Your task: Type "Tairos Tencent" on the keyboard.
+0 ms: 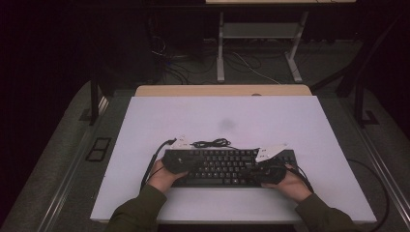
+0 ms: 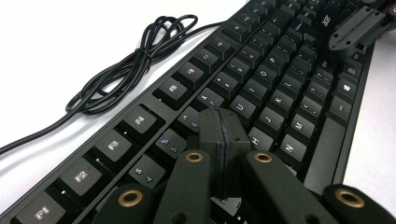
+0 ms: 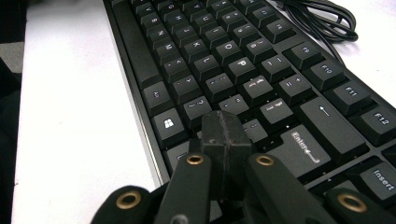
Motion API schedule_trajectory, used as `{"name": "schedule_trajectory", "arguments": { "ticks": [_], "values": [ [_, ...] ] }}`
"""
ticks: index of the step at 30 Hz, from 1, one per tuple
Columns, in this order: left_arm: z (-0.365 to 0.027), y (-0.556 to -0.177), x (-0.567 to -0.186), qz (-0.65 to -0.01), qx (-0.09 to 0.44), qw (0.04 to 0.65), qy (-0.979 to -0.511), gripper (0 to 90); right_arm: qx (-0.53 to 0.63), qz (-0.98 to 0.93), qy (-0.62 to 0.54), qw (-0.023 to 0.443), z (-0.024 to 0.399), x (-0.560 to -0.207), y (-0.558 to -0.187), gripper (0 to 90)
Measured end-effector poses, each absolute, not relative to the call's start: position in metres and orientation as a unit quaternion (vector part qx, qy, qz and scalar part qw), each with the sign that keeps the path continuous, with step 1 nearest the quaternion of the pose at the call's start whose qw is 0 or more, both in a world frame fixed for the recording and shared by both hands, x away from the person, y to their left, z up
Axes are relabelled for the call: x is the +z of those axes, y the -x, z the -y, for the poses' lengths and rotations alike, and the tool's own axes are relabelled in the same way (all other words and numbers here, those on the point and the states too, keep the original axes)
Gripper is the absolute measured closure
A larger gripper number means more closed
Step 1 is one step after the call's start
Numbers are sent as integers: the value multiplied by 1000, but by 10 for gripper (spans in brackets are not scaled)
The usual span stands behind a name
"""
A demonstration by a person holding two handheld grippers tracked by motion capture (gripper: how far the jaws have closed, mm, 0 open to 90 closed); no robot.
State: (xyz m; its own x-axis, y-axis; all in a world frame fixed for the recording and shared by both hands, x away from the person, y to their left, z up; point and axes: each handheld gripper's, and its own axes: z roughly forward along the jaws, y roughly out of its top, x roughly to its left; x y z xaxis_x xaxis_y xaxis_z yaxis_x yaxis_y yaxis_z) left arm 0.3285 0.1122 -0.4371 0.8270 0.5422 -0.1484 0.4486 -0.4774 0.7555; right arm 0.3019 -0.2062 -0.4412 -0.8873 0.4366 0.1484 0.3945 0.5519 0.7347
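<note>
A flat black full-size computer keyboard with white-lettered keys (image 1: 227,166) lay lengthwise across the near half of the white table top, keys facing up, its long edge roughly parallel to the person's side. Its thin black cable (image 1: 211,143) lay in a loose bundled coil on the surface just beyond the far edge, near the function-key row.

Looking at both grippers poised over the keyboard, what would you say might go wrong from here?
Both jaw pairs are shut and wide, so the left gripper near the Y key could press neighbouring keys too. The right gripper hangs close to Enter, easily hit by mistake. The loose cable behind the keyboard might snag if it slides.
</note>
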Motion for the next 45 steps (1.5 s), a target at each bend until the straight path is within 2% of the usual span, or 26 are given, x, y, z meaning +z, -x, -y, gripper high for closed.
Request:
{"name": "schedule_trajectory", "arguments": {
  "ticks": [7, 16, 20, 22, 26, 29, 32, 40, 45],
  "values": [
    [-112, -329, -438, -288, 56, 416, -861, 892, 410, -881, -236, 26, 206, -441, -302, 896],
    [-117, -327, -431, -291, 57, 442, -847, 889, 410, -880, -236, 26, 206, -441, -302, 896],
    [-118, -326, -429, -294, 60, 448, -842, 767, 409, -881, -235, 28, 206, -441, -301, 896],
    [-119, -326, -429, -294, 62, 451, -841, 654, 409, -881, -235, 28, 206, -441, -301, 896],
    [-118, -326, -429, -300, 73, 451, -837, 363, 410, -881, -235, 28, 206, -441, -301, 896],
    [-116, -326, -431, -306, 74, 450, -836, 230, 410, -881, -235, 28, 206, -441, -301, 896],
    [-117, -326, -431, -305, 75, 451, -835, 197, 410, -881, -235, 28, 206, -441, -302, 896],
    [-116, -325, -430, -306, 78, 452, -834, 196, 428, -871, -241, 27, 209, -438, -302, 893],
    [-117, -324, -430, -305, 79, 453, -834, 196, 445, -858, -254, 25, 213, -435, -304, 780]
  ]
}}
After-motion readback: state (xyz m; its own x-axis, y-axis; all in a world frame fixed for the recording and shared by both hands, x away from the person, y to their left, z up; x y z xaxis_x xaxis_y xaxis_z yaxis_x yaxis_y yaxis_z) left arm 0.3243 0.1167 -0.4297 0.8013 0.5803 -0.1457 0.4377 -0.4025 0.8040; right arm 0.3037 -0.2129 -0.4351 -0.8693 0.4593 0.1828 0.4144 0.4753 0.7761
